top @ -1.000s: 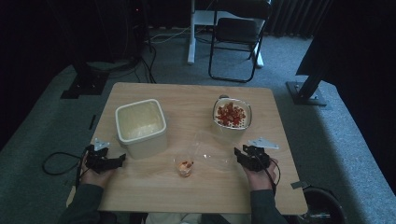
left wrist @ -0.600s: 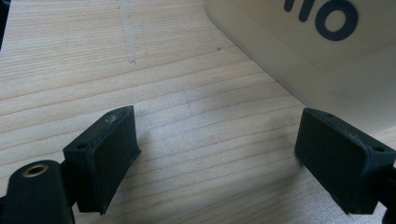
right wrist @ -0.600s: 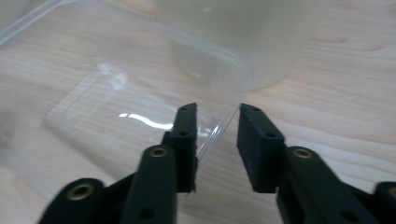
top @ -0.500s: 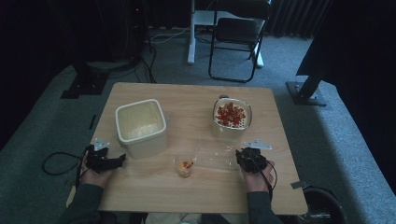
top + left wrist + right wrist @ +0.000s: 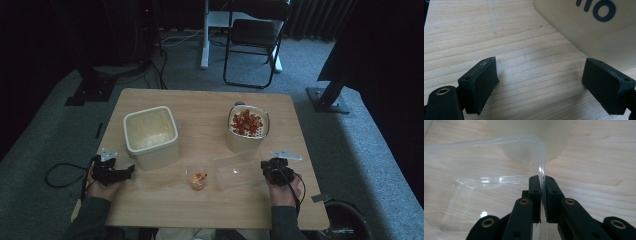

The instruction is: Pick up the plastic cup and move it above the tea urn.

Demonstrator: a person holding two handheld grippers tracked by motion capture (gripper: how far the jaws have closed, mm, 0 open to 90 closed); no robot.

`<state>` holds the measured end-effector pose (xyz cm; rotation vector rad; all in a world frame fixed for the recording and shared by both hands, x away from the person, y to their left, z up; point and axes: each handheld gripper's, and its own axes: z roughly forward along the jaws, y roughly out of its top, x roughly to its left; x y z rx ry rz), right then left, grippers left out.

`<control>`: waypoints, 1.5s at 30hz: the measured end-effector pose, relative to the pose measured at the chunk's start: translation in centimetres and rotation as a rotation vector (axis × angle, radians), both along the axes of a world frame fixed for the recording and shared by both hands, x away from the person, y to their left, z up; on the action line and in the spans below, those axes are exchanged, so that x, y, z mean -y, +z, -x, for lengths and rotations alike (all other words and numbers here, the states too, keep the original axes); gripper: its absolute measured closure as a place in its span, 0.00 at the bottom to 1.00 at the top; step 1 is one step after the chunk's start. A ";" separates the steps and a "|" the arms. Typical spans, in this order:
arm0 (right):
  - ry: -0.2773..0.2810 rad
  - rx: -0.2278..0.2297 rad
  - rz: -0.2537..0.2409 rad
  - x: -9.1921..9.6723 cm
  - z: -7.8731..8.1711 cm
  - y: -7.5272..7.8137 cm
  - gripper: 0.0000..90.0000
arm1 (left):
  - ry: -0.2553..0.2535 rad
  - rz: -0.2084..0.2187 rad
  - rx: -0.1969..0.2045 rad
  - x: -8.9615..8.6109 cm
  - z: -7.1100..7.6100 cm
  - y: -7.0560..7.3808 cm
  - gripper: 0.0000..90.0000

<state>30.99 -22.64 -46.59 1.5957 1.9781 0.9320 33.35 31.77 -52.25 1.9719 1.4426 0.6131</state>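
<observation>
The high view is being lit dimly from above, with the wooden table (image 5: 200,210) standing out against near-black surroundings, while both gripper views are being washed bright, glare being thrown off the clear lid (image 5: 499,182) and far edges being softened.

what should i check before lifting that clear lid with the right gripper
1. Grip on the lid: the right gripper has just been closing, and its jaws now pinch the rim of the clear lid. ok
2. Depth of the hold: only the thin edge sits between the jaws, so it could slip. cannot tell
3. Lid free of other things: it lies flat on the table, just in front of the container of red pieces; whether they touch. cannot tell
4. Small cup: stands apart, left of the lid. ok
5. Left gripper: jaws open, empty, beside the cream tub. ok
</observation>
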 end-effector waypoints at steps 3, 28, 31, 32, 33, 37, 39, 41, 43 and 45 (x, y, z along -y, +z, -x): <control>-0.007 0.014 -0.015 0.6 0.1 1.0 0.96 | 0.000 0.000 0.000 0.0 0.0 0.0 0.15; 0.047 0.143 -0.063 1.8 1.4 8.3 0.97 | 0.000 0.000 0.000 0.0 0.0 0.0 0.15; 0.072 0.152 -0.074 1.1 1.1 9.1 0.97 | 0.000 0.001 0.000 0.0 0.0 0.0 0.15; 0.081 0.157 -0.076 0.7 1.1 9.3 0.97 | 0.001 0.001 0.001 0.0 0.0 0.0 0.15; 0.100 0.167 -0.079 0.0 0.8 9.8 0.97 | 0.001 0.001 0.001 0.0 0.0 0.0 0.15; 0.126 0.175 -0.092 -1.1 0.1 10.4 0.97 | 0.001 0.001 0.001 0.0 0.0 0.0 0.15; 0.147 0.181 -0.106 -2.1 -0.9 10.9 0.97 | 0.000 0.001 -0.001 0.0 0.0 0.0 0.15; 0.154 0.180 -0.113 -2.5 -1.3 11.0 0.97 | 0.000 0.000 -0.001 0.0 0.0 0.0 0.15; 0.172 0.173 -0.137 -3.4 -2.5 11.2 0.97 | 0.000 0.001 -0.001 0.0 0.0 0.0 0.15; 0.180 0.168 -0.147 -3.8 -3.0 11.3 0.97 | 0.000 0.001 0.000 0.0 0.0 0.0 0.15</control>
